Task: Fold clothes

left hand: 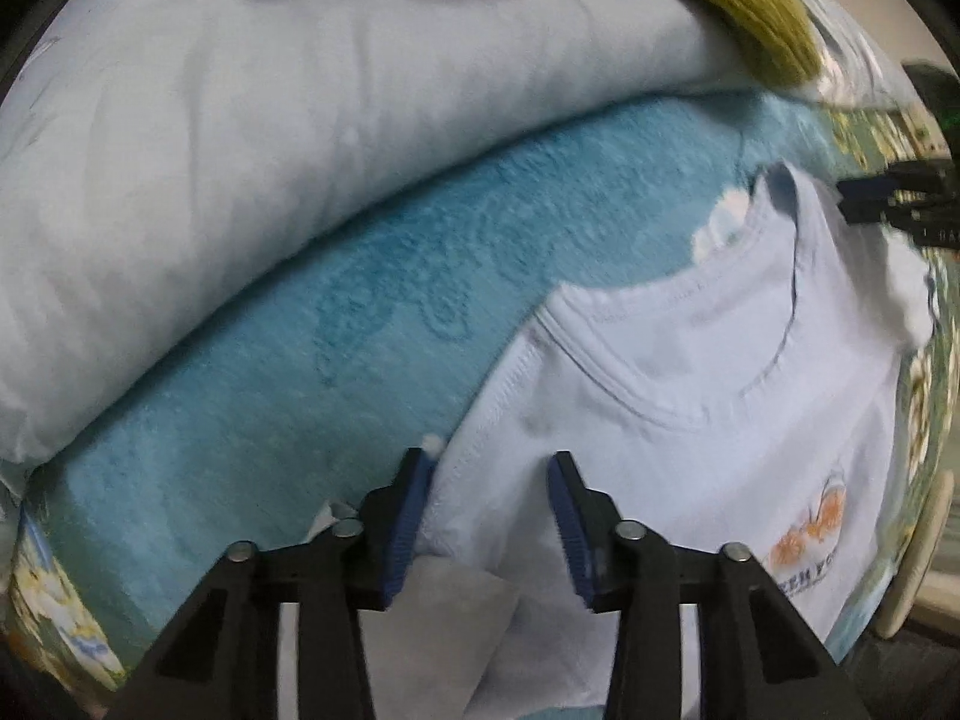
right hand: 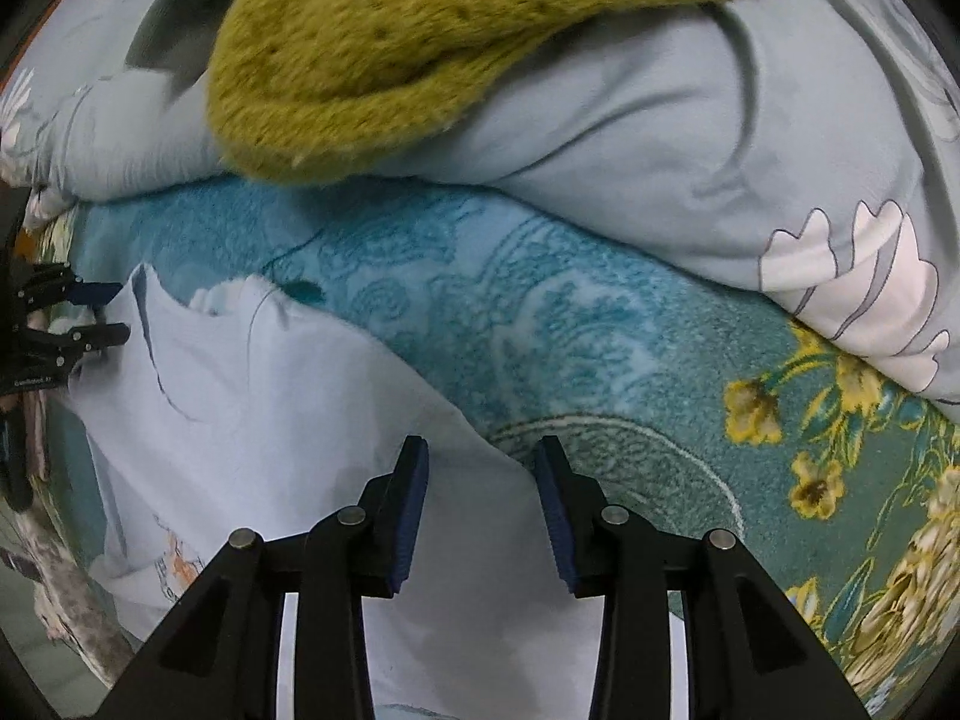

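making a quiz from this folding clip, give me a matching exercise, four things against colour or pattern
Things:
1. short-sleeved cotton T-shirt
2. plush fuzzy throw
3. textured fleece blanket
4. puffy quilted duvet

Descriptions:
A. olive green
B. white with a small orange print
C. pale grey-blue with white flowers
D. turquoise with an embossed swirl pattern

Pairs: 1-B, 2-A, 3-D, 4-C

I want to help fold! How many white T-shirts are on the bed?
1. The white T-shirt lies on the blue towel, below both tongs. More clothes may hide under the yellow-green fuzzy thing.
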### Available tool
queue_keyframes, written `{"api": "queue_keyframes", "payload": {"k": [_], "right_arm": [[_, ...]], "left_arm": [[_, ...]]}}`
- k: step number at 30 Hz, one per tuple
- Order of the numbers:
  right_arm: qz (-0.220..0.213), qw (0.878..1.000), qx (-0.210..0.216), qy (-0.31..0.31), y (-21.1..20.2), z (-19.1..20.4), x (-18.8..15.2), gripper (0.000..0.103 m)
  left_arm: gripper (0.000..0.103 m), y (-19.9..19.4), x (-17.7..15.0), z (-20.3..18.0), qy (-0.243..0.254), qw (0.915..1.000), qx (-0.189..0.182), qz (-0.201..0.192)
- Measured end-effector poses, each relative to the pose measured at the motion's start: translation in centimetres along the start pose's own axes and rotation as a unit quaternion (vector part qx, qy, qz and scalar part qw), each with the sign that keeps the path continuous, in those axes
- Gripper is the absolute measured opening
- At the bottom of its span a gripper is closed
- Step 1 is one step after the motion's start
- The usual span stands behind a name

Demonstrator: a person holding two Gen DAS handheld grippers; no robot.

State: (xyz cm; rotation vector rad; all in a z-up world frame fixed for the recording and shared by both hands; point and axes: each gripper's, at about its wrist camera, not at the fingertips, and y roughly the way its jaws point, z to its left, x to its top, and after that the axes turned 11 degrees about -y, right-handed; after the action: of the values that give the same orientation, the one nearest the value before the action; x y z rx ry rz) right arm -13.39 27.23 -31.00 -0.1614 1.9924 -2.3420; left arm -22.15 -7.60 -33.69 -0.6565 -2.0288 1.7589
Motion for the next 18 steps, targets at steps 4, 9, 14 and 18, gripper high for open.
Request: {"api": "queue_keyframes", "payload": {"k": [4,9,14,18], "right_arm": [[0.005,1.0,0.011,-0.001,0.3,1.3,-0.2,0.013],[-0.004,1.0,0.003,0.01,-0.6,2.9,-0.9,0.005],[-0.049,0.998,-0.014,0.041,-4.1,4.3,-1.8,0.004],[-0.084,0.994,-0.039,0.06,-7.9,5.2,-3.1,0.004]], "left_arm": [[0.009,-0.1,0.0,0.8,-0.013,0.9999,-0.002,0.007],[0.003,-1.0,-0.9,0.7,-0.009,0.9998,0.014,-0.007],[0.003,-4.6,-2.3,0.9,-0.036,0.9976,0.018,-0.057],[0.003,-9.4,-3.3,0.7,-0.051,0.9921,0.025,-0.112]]}}
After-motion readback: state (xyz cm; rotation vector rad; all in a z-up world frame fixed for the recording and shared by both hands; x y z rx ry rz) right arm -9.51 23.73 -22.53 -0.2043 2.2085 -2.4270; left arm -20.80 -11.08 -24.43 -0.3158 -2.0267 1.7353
